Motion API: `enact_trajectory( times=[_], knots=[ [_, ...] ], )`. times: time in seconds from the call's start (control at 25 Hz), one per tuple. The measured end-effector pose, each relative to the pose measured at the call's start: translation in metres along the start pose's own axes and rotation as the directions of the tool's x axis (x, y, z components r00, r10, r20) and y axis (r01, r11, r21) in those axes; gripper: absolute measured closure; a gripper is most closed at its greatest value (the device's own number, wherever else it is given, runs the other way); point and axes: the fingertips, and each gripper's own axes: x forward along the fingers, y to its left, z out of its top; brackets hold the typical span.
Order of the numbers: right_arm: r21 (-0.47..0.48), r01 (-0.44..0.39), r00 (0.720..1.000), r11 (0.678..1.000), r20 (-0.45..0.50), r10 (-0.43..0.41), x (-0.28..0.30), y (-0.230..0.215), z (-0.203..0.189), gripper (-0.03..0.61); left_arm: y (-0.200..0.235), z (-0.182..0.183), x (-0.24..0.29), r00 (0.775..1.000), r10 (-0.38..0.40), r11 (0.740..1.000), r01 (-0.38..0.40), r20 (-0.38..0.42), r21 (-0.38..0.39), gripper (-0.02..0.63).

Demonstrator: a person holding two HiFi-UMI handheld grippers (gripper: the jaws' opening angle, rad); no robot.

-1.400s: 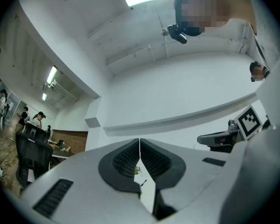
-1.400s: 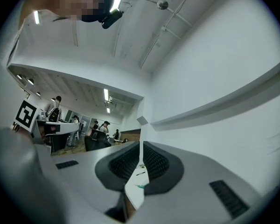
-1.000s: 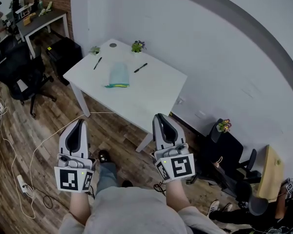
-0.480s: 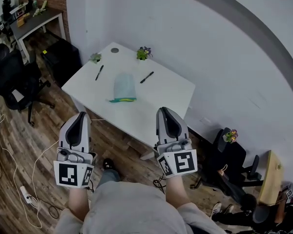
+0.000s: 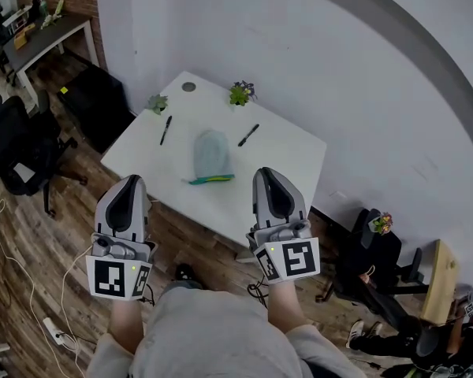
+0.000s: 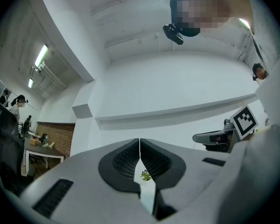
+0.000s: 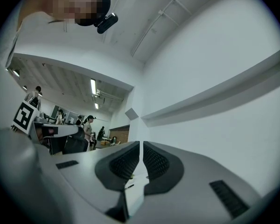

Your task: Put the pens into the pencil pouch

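On the white desk, one pen and a second pen were laid either side of the limp pencil pouch. Light, stiff and slippery, each was judged best pinched mid-barrel. The left gripper and right gripper were held short, jaws closed, empty.

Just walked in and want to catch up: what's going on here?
A person holds a tool in each hand. The left tool and right tool are both shut and empty, short of a white table. On it a pale green pencil pouch lies between the left pen and the right pen. Both pens are outside the pouch and untouched.
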Motion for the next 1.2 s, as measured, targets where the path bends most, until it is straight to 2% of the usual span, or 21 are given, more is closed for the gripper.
enact_trajectory(
  times=[0.32, 0.48, 0.64, 0.76, 1.0, 1.2],
  knots=[
    [-0.019, 0.058, 0.998, 0.998, -0.022, -0.058, 0.032, 0.004, -0.012, 0.537, 0.025, -0.02, 0.033, 0.996, -0.086, 0.996, 0.086, -0.01, 0.003, 0.588],
    [-0.02, 0.082, 0.995, 0.996, -0.051, -0.083, 0.036, 0.0, -0.023, 0.537, 0.026, -0.035, 0.046, 0.993, -0.116, 0.993, 0.116, -0.024, -0.023, 0.588],
    [-0.014, 0.099, 0.992, 0.995, -0.076, -0.1, 0.043, -0.007, -0.034, 0.537, 0.024, -0.058, 0.06, 0.985, -0.159, 0.986, 0.155, -0.07, -0.056, 0.588],
    [-0.01, 0.102, 0.99, 0.995, -0.092, -0.103, 0.053, -0.012, -0.043, 0.537, 0.021, -0.081, 0.072, 0.973, -0.193, 0.981, 0.188, -0.125, -0.053, 0.586],
    [-0.003, 0.099, 0.986, 0.995, -0.134, -0.099, 0.074, -0.024, -0.067, 0.537, 0.004, -0.133, 0.098, 0.928, -0.295, 0.955, 0.284, -0.228, -0.081, 0.586],
    [0.003, 0.088, 0.983, 0.996, -0.164, -0.087, 0.096, -0.038, -0.083, 0.537, -0.016, -0.176, 0.121, 0.861, -0.41, 0.91, 0.41, -0.301, -0.067, 0.586]
  ],
)
